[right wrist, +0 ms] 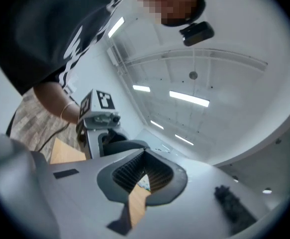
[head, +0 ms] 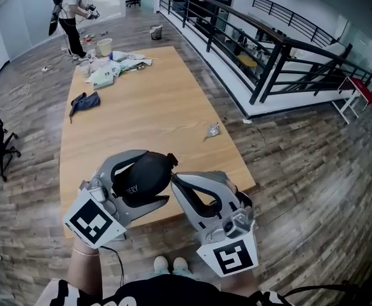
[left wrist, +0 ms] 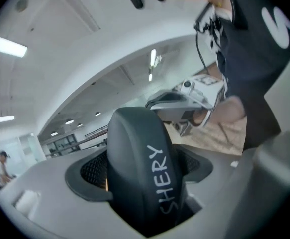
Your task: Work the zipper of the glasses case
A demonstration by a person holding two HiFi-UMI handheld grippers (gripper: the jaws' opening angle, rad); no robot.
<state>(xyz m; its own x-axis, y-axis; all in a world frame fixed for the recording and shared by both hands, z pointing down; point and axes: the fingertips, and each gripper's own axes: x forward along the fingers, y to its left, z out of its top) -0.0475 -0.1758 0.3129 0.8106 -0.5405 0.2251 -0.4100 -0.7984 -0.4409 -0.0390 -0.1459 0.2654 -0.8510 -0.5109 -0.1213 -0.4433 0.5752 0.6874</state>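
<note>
Nearest the camera, 2 grey plastic grippers are held out over the near edge of a pale wooden table (head: 147, 107), each fitted with a cube of black-and-white square markers. The left gripper (head: 166, 178) is clamped wide around the glasses case (head: 141, 178), a matte black, rounded shell with white lettering. The case is pinched between ribbed dark pads and appears to be held up off the tabletop, probably so that its seam is presented to the other tool. A small dark tab (head: 171, 159) is seen jutting from the case's far end and is taken to be the zipper pull, though this cannot be confirmed. The right gripper (head: 178, 182), just beside the case, is closed to a narrow slit with nothing caught in it. Its tips are pointed toward the case, seemingly readied for the pull. Farther along the smooth table, 1 crumpled scrap (head: 212, 131), a dark cloth (head: 83, 101) and a heap of clutter (head: 117, 65) are scattered. Beyond, another person (head: 71, 14) is seen standing on the plank floor, and a black metal railing (head: 268, 50) is seen along the right.
</note>
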